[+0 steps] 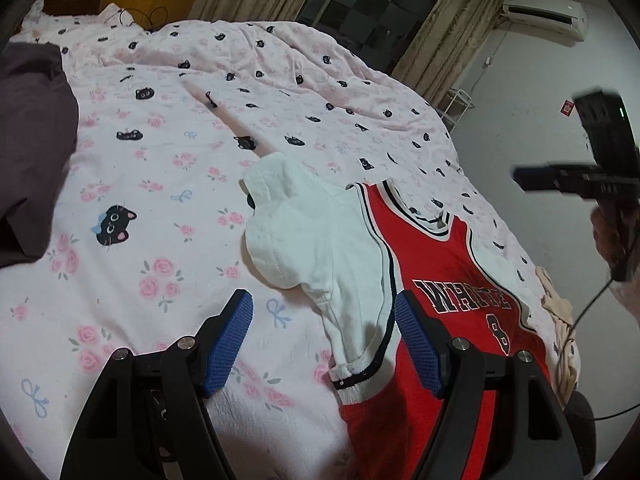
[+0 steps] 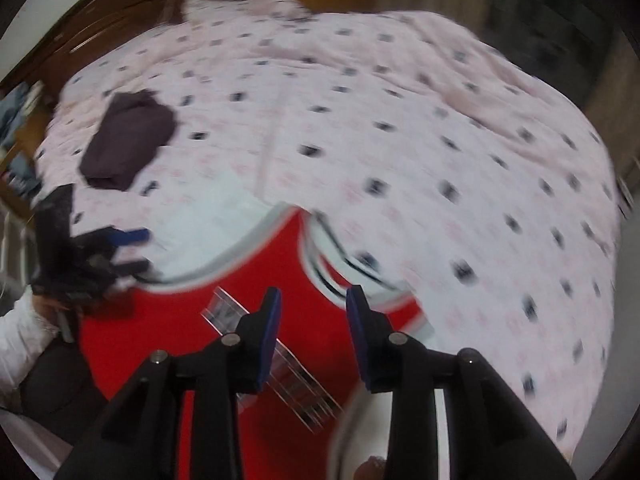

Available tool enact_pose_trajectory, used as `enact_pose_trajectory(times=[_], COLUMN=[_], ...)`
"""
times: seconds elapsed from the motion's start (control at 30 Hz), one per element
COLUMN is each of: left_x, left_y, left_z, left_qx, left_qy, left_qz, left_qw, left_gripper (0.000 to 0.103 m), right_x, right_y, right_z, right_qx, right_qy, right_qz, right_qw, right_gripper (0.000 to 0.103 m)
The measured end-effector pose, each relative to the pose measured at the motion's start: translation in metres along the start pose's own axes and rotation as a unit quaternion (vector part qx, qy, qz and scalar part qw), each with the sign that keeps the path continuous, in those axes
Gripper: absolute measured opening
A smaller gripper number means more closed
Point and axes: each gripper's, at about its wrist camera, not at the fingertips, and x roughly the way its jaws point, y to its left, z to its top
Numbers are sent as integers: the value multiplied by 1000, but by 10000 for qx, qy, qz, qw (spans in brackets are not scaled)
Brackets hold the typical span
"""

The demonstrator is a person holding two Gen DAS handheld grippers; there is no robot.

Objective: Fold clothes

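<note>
Tongs both gaping, holding nothing: left tongs point(image 1: 324, 344) hovering w/ white sleeve between pads, right tongs point(image 2: 314, 334) over red-and-white basketball jersey point(image 1: 448, 296) lying on pink cat-print bed point(image 1: 160, 152). You're lining up 1st fold; next, pinch sleeve.

Ahead of the jaws spreads a bed under a pink duvet point(image 1: 168, 128) printed with black cats and roses. Beyond it hang beige curtains point(image 1: 448, 44); an air conditioner point(image 1: 544, 14) sits far right, perhaps a wooden headboard point(image 2: 96, 16) far left.
</note>
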Motion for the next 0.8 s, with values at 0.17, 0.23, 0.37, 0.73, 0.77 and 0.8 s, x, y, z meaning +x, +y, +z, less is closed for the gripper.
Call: enact_pose_trajectory(times=[0.17,0.23,0.37,0.73,0.77,0.8], left_x=[5,7,8,9,9,9], left_y=[7,9,12,16,16,16], left_z=[1,2,2,3,3,3], left_qx=[-236,-310,-399,-550,-565,-579], left_qy=[106,129,134,133,129,126], left_qz=[-129,-158,-168,-242,-252,-261], left_qw=[9996,9993,9990,9981,9980,9979], left_gripper=[69,69,69,69,69,69], right_x=[63,92,157,256,255,253], right_y=[57,75,98,106,107,108], right_z=[77,102,144,151,149,148], right_qx=[-878,-1159,-1635,-1712,-1743,-1778], right_qy=[398,632,1332,2790,2803,2803], right_qz=[674,858,862,717,794,869], right_qw=[9931,9875,9737,9422,9406,9393], right_gripper=[35,40,50,34,24,5])
